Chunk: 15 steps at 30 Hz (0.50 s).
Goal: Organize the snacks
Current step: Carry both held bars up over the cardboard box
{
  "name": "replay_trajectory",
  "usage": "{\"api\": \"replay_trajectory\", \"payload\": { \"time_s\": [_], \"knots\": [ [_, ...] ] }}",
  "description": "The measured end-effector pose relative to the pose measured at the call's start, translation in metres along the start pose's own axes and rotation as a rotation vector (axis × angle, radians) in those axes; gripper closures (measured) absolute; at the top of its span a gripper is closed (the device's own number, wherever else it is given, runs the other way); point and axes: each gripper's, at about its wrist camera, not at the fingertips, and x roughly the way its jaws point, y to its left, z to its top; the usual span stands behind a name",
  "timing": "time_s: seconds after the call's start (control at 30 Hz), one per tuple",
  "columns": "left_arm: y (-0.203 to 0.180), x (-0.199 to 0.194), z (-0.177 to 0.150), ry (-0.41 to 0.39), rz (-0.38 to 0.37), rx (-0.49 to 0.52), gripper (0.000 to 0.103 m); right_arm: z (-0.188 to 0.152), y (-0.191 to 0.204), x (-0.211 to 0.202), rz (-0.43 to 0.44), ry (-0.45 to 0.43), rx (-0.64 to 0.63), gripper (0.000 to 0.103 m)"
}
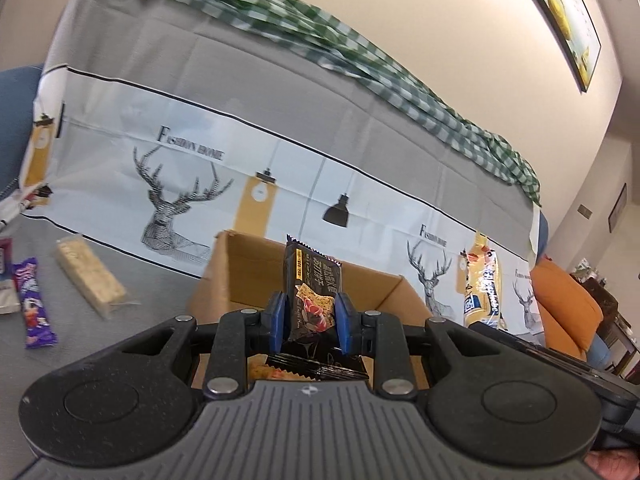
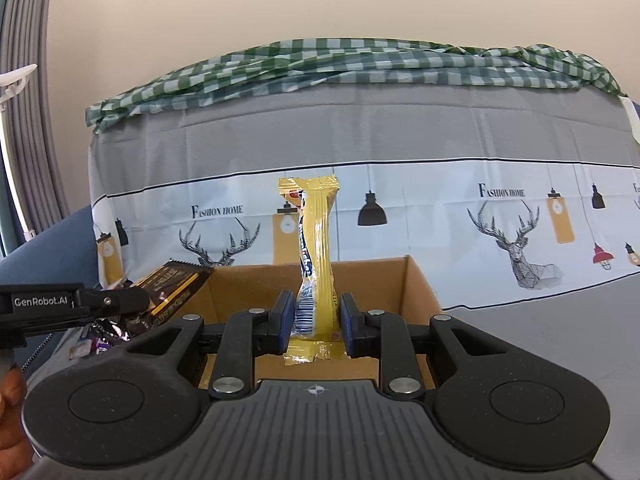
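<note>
Item: black cracker packet (image 1: 310, 300), clamped mid-body in my left claw (image 1: 310, 322), above the cardboard box (image 1: 240, 272). Light, crinkly, crushable. Yellow wafer bar (image 2: 316, 256), pinched low in right claw (image 2: 316, 322); slippery.

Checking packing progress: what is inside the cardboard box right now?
Inside the cardboard box, a black packet lies beside an orange-printed one. The grippers hide the rest of the floor.

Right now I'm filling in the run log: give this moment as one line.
left gripper: holds black pack | right gripper: holds yellow pack | both over box | loose snacks remain
</note>
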Motion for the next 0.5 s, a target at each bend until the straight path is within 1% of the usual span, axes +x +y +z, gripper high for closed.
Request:
{"api": "replay_trajectory", "payload": {
  "time_s": [0.27, 0.5],
  "knots": [
    [-0.019, 0.02, -0.008, 0.022, -0.022, 0.063, 0.074, -0.004, -0.009, 0.001, -0.023, 0.015, -0.004, 0.077],
    [-0.022, 0.022, -0.009, 0.022, -0.042, 0.067, 0.074, -0.005, -0.011, 0.002, -0.029, 0.017, -0.004, 0.077]
  ]
}}
